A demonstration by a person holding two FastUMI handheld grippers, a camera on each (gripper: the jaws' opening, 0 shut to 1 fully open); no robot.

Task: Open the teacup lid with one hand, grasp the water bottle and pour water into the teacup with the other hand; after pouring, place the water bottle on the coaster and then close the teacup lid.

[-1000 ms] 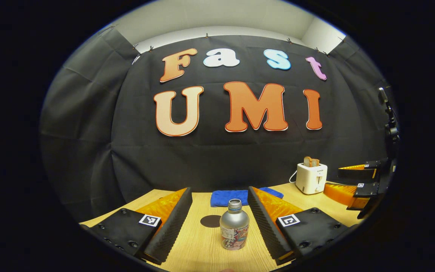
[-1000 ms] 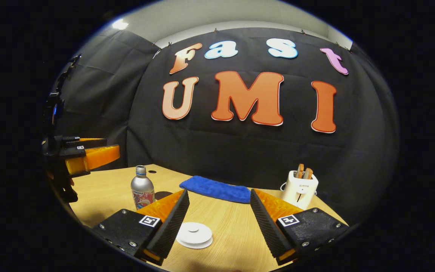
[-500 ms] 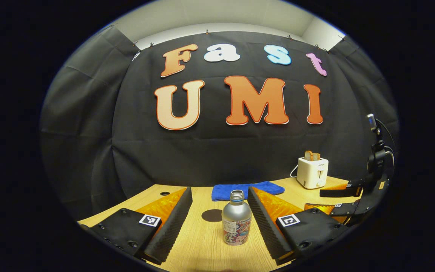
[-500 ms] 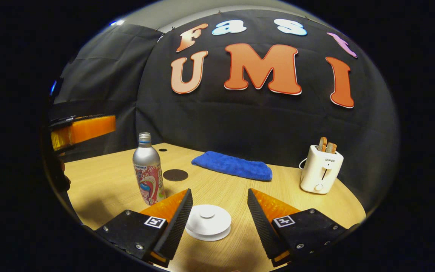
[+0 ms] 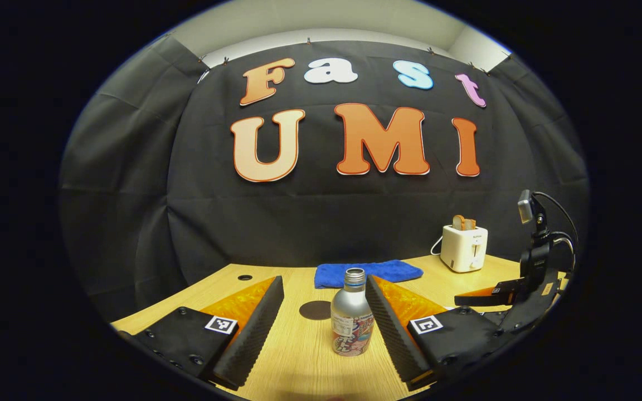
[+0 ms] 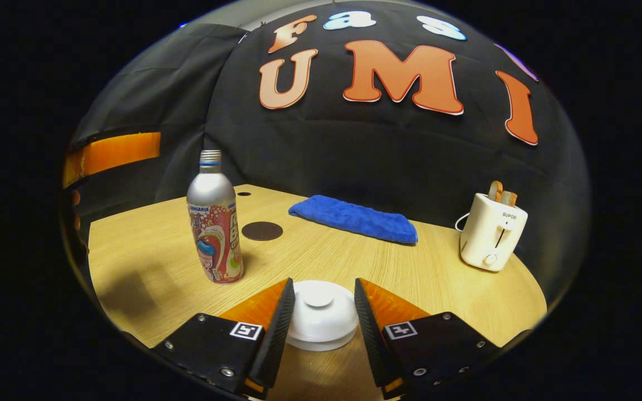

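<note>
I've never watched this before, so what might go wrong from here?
The right gripper straddles the wide teacup lid, not its small knob, so the lid may slip. The left gripper sits off-centre around the tall bottle, whose nearer finger could tip it.

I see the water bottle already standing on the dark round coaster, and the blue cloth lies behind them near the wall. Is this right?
Not quite. In the right gripper view the water bottle stands on the bare table, beside the dark round coaster and apart from it, not on it. The rest holds: the blue cloth lies behind them near the wall.
</note>
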